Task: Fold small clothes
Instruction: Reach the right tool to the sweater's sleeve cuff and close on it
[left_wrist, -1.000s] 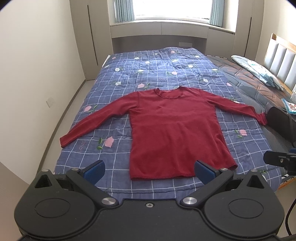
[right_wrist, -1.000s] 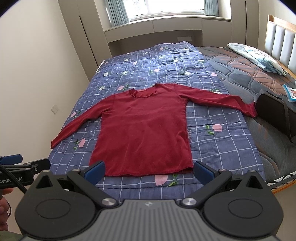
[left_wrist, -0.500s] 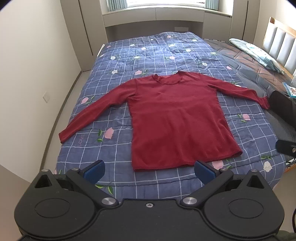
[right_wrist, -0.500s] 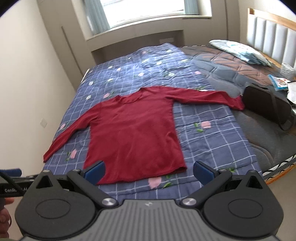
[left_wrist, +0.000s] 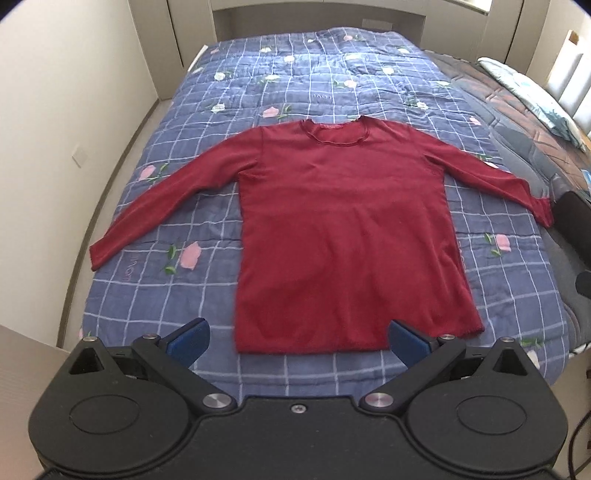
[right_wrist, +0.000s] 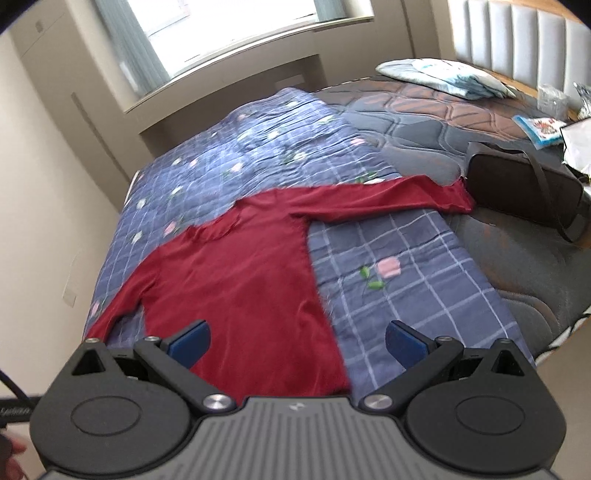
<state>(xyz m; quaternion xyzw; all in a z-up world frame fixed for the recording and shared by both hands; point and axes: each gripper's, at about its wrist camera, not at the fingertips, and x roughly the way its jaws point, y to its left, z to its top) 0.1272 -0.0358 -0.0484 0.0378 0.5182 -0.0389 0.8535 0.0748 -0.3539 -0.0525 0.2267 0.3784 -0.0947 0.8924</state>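
Red knit, long-sleeved, the top (left_wrist: 343, 229) lay flat and face up on the blue checked quilt (left_wrist: 288, 74), its body running lengthwise away from both cameras: hem nearest, neckline farthest, sleeves stretched out to either side across the bed. The left gripper (left_wrist: 297, 341) hung above the near edge of the bed with its blue pads spread wide and nothing between them; the hem sat just ahead of it, roughly centred between the fingers in that view. The right gripper (right_wrist: 297, 341) was likewise spread and empty, tilted and aimed more toward the garment's right side, where the right sleeve (right_wrist: 388, 199) reached out until its cuff lay beside a dark bag (right_wrist: 524, 184). The right wrist picture was smeared, so finer detail there could not be read. By judgement, no fold had been made yet. Each sleeve lay nearer the gripper on its own side, and the left sleeve (left_wrist: 162, 206) looked the natural reach for the left one.
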